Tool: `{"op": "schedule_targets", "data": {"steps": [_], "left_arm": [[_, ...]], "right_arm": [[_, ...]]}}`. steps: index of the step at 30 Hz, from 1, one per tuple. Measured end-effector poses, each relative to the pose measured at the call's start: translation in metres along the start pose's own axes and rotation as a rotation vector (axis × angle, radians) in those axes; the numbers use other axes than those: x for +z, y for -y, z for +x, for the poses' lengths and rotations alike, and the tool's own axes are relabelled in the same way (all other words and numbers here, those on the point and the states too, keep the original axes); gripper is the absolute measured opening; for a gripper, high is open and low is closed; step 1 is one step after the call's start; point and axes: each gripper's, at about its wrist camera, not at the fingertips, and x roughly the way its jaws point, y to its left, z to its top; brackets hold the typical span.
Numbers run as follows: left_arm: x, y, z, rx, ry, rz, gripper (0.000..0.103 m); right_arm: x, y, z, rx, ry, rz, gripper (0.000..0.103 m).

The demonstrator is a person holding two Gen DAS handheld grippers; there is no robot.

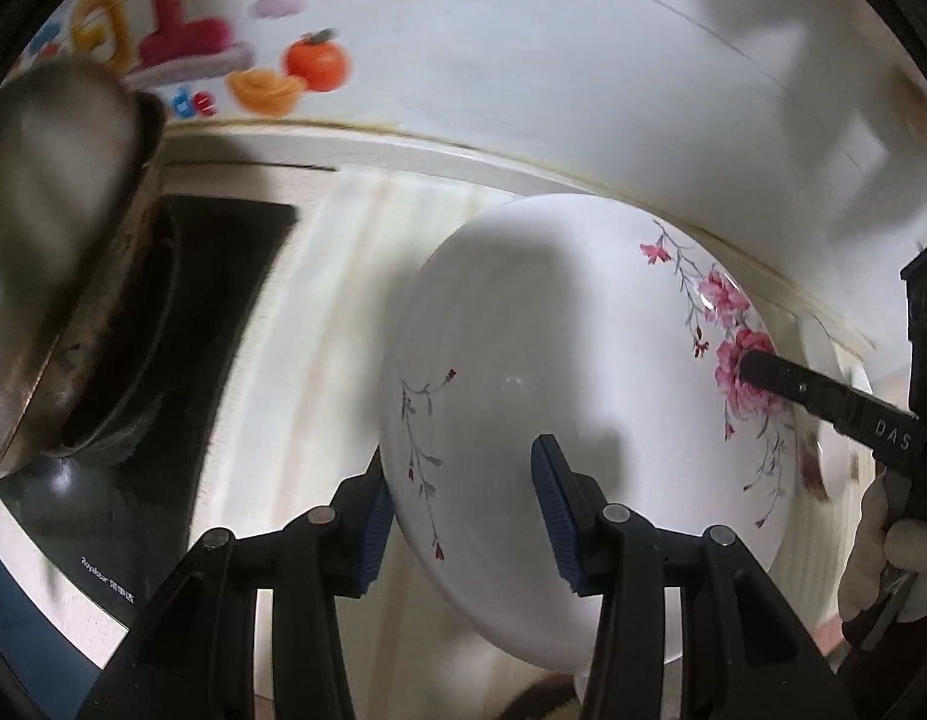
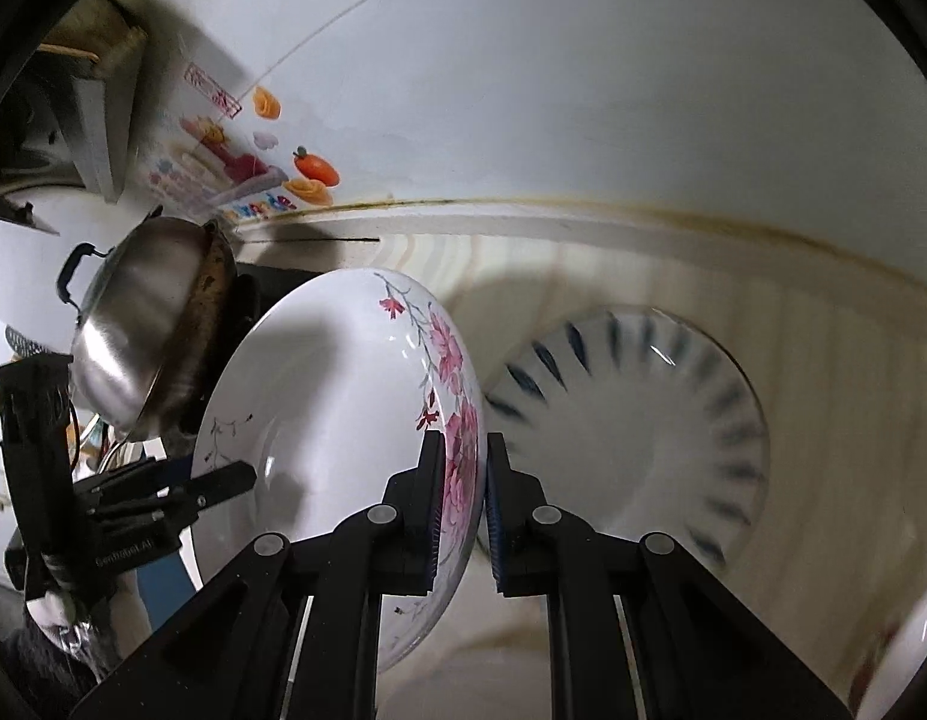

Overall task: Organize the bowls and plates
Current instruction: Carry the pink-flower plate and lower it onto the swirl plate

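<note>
A white plate with pink blossoms [image 1: 559,372] is held tilted above the counter. My left gripper [image 1: 463,510] straddles its near rim with a wide gap between the blue pads, one pad under the rim and one over the inside. My right gripper [image 2: 466,480] is shut on the plate's flowered rim [image 2: 457,420]; its finger also shows in the left wrist view [image 1: 823,396]. My left gripper shows at the plate's far side in the right wrist view [image 2: 223,480]. A white plate with blue dashes [image 2: 643,432] lies on the counter behind.
A steel wok [image 2: 139,330] sits on a black stove [image 1: 181,312] at the left. The pale striped counter [image 1: 319,360] meets a white wall with colourful stickers [image 1: 223,48]. Another dish edge [image 2: 907,648] shows at the right.
</note>
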Motion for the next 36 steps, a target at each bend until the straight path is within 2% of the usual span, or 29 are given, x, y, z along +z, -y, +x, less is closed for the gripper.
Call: {"op": "schedule_targets", "data": {"steps": [9,15,26,36], "left_arm": [[-0.039,0.062,-0.004,-0.055,-0.047,0.167,0.042],[-0.065,0.082,0.017,-0.066,-0.115,0.24,0.042],[-0.108,0.101,0.053,-0.017,-0.23,0.317,0.042],[-0.12,0.113,0.077,0.032,-0.271,0.364,0.042]], "right_arm": [[-0.089,0.038,-0.08,-0.052,0.076,0.149,0.014],[-0.142,0.06,-0.101,-0.066,0.09,0.241,0.014],[-0.216,0.088,-0.079,-0.081,0.019,0.36,0.014],[-0.231,0.097,-0.063,-0.095,-0.021,0.391,0.014]]}}
